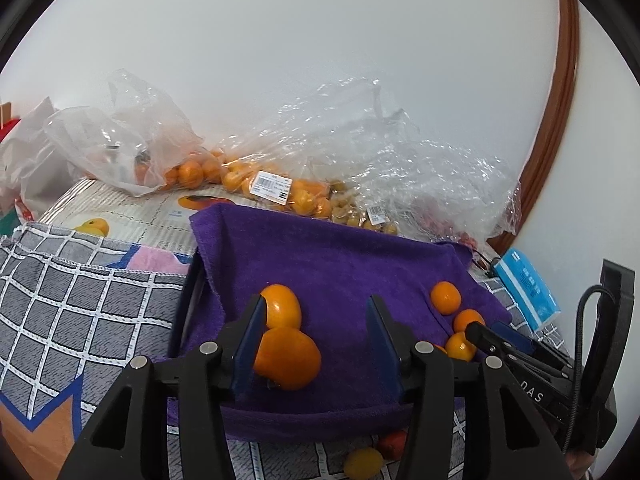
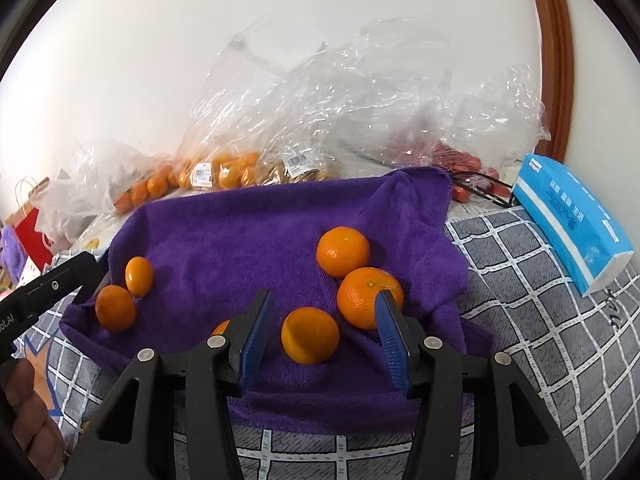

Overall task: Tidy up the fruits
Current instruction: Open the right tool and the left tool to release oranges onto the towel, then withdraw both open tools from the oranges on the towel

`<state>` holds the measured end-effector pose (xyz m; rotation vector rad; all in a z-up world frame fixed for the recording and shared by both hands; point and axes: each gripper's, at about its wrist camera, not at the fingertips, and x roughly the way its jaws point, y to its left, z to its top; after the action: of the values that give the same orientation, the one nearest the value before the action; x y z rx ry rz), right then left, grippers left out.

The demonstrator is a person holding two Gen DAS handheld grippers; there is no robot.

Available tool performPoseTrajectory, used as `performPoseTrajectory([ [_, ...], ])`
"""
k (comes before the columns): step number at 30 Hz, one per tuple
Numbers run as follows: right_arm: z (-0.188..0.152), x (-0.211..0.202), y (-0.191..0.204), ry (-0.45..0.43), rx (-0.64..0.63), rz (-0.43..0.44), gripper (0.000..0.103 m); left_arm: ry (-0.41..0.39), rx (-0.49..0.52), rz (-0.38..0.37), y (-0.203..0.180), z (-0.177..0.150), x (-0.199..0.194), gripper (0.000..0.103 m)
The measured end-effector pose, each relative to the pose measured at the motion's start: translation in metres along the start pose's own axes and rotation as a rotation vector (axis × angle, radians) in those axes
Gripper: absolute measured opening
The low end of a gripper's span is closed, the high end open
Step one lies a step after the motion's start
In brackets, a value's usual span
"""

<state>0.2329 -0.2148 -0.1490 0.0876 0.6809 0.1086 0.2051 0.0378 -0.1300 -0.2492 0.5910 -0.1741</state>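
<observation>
Both grippers, left (image 1: 316,320) and right (image 2: 322,316), hang with jaws released over the purple terry towel (image 2: 248,232); round orange mandarins (image 2: 310,335) lie loose on it.

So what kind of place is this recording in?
Probably a home, perhaps a bedroom: a checked quilt, a tissue pack and shop-labelled fruit bags behind a purple towel.
</observation>
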Motion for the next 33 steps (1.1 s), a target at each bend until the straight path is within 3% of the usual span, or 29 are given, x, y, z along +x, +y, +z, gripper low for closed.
performPoseTrajectory([
  [20,-0.001,-0.013,0.009,-0.056,-0.019,0.03,0.052,-0.043,-0.069,0.034,0.017,0.008,-0.009,0.049],
  [33,-0.029,-0.032,0.026,0.018,-0.009,0.119,0.052,-0.069,-0.115,0.036,0.028,0.015,-0.019,0.05],
])
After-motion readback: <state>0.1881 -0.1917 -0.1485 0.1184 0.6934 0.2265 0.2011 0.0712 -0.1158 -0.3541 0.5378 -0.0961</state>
